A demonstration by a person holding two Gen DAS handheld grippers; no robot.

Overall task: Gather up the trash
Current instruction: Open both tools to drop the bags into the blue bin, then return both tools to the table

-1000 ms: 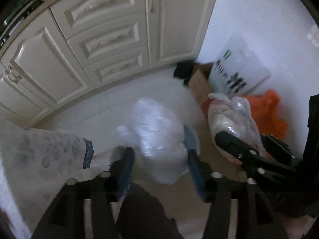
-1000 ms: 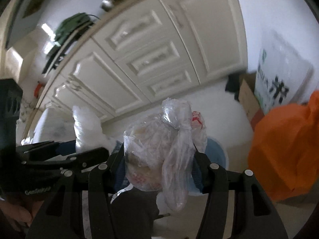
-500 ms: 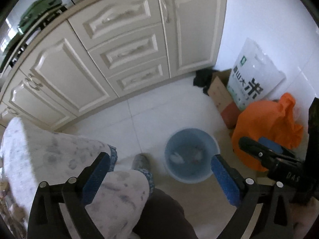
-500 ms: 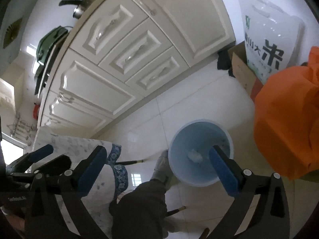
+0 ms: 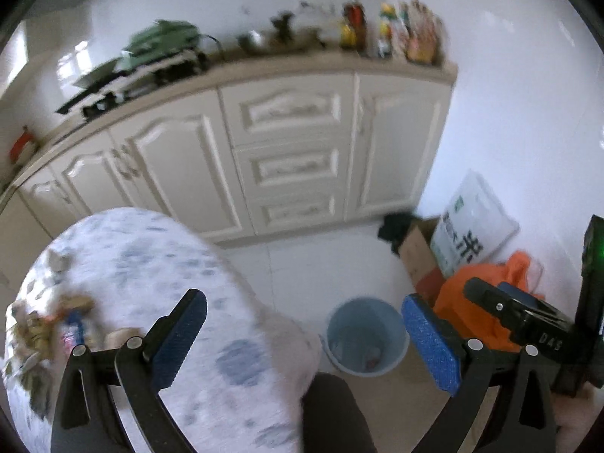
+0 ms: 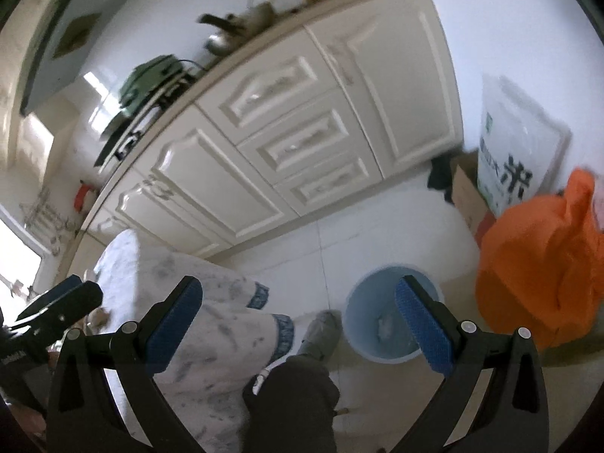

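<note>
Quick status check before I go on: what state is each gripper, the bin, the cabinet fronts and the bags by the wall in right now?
left gripper: open, holding nothing.
right gripper: open, holding nothing.
blue bin: upright on the floor, no lid, some trash at the bottom.
cabinet doors and drawers: all shut.
orange bag: full, bunched at the top.
cardboard box: open at the top.
rice sack: leaning against the wall.
</note>
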